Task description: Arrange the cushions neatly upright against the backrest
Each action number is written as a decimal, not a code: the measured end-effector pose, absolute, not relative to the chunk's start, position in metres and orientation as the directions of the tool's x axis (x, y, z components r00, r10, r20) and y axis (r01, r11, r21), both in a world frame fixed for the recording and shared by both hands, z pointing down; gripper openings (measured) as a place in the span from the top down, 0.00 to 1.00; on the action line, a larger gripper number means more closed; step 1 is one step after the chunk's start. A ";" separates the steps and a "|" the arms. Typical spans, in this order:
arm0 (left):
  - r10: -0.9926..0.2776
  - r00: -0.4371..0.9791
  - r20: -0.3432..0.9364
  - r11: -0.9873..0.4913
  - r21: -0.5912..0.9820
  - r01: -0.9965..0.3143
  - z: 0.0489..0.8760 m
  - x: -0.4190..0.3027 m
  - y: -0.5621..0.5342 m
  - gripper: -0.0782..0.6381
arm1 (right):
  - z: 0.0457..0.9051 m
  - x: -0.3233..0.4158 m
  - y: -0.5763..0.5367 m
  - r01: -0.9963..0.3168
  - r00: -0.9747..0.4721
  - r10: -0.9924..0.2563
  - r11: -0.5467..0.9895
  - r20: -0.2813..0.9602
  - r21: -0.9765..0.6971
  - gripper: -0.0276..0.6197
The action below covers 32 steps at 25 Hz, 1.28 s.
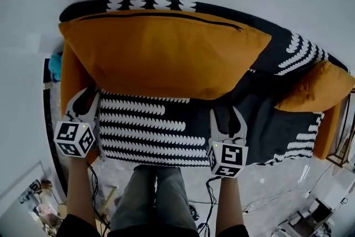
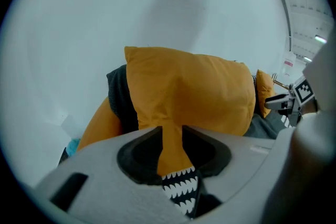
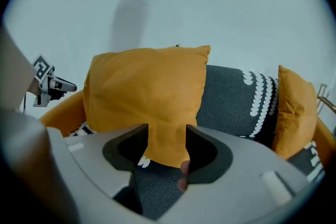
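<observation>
Against the dark patterned sofa backrest, done propping large orange fabric cushion, left gripper and right gripper apart, empty; next, likely uprighting smaller orange cushion.

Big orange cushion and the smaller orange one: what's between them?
Just the sofa's dark throw with its white scallop print, bare between the big cushion and the smaller cushion. The right gripper view shows it.
</observation>
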<state>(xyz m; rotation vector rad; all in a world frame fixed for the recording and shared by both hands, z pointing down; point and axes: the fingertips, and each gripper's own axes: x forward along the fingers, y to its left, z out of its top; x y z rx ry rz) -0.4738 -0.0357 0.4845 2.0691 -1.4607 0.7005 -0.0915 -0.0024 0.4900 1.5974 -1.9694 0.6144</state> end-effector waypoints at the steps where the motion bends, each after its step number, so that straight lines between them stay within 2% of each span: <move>1: -0.695 0.294 0.656 -0.295 0.113 -0.949 0.479 -0.472 -0.032 0.73 | 0.484 -0.094 0.001 -0.980 -0.164 -0.748 0.197 0.643 -0.021 0.60; 3: -0.708 0.302 0.638 -0.299 0.116 -0.947 0.467 -0.470 -0.024 0.76 | 0.473 -0.099 0.010 -0.981 -0.168 -0.757 0.191 0.631 -0.032 0.61; 7: -0.722 0.316 0.616 -0.293 0.142 -0.946 0.442 -0.468 0.001 0.81 | 0.449 -0.110 0.035 -0.982 -0.168 -0.765 0.183 0.622 -0.040 0.70; 11: -0.735 0.325 0.595 -0.312 0.130 -0.941 0.420 -0.463 0.014 0.89 | 0.426 -0.117 0.047 -0.988 -0.137 -0.800 0.155 0.584 -0.019 0.83; 14: -0.731 0.343 0.589 -0.336 0.127 -0.933 0.405 -0.458 0.026 0.89 | 0.407 -0.120 0.056 -0.992 -0.105 -0.815 0.124 0.570 -0.006 0.93; 32: -0.795 0.408 0.449 -0.403 0.111 -0.908 0.273 -0.451 0.054 0.89 | 0.278 -0.155 0.084 -0.990 -0.136 -0.880 0.134 0.455 -0.038 0.94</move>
